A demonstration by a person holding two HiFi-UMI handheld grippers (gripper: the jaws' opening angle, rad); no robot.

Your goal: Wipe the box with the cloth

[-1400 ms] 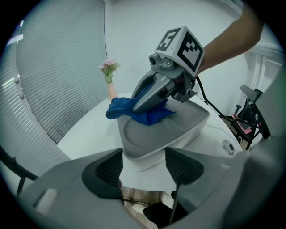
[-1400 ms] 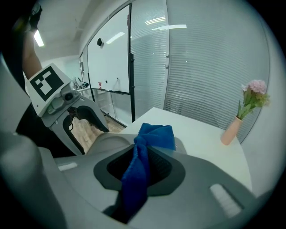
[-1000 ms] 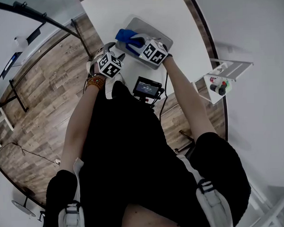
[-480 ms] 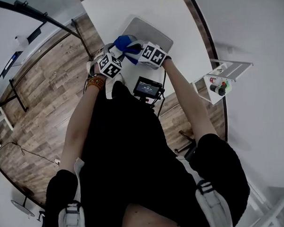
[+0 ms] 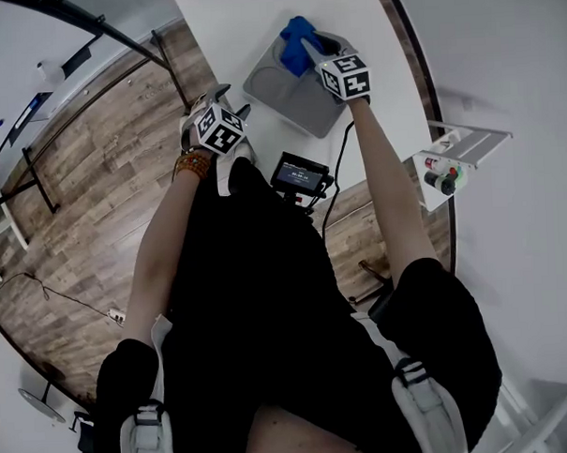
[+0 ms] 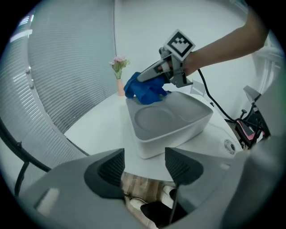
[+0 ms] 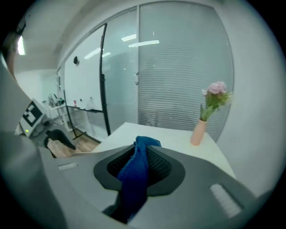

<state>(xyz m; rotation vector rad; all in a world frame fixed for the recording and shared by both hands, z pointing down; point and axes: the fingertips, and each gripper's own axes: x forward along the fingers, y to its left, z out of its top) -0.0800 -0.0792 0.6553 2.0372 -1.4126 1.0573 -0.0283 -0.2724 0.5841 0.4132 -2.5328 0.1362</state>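
Blue cloth (image 5: 298, 32) is pinched in the right gripper (image 5: 306, 51), bunched and hanging out past the tips. Its jaws sit narrow and have just opened a shade, with the cloth between the pads. The cloth sits at the far corner of the box (image 5: 291, 84), on or just over the rim; exact contact is hard to tell. The box is a pale grey, shallow, open tray shape on the white table (image 5: 228, 26), close to the near edge.

The left gripper (image 6: 144, 167) has its jaws apart with nothing between them, only floor showing through. It hovers off the table's near-left edge, near the box but not touching it.

The step looks like wiping along the far rim. To do it well, probably press the cloth flat rather than bunched, pull along the rim and into the well, and keep the grip firm so the cloth doesn't slip out. The box looks light and may slide, so bracing its near wall with the left gripper would likely help.

A vase (image 6: 119, 80) with pink flowers stands far on the table, well apart. A small screen unit (image 5: 298, 176) and its cable (image 5: 333, 186) sit at the near edge just beside the box, and the cable could snag the right arm. A shelf (image 5: 445, 162) with small items stands to the right, clear of the work.
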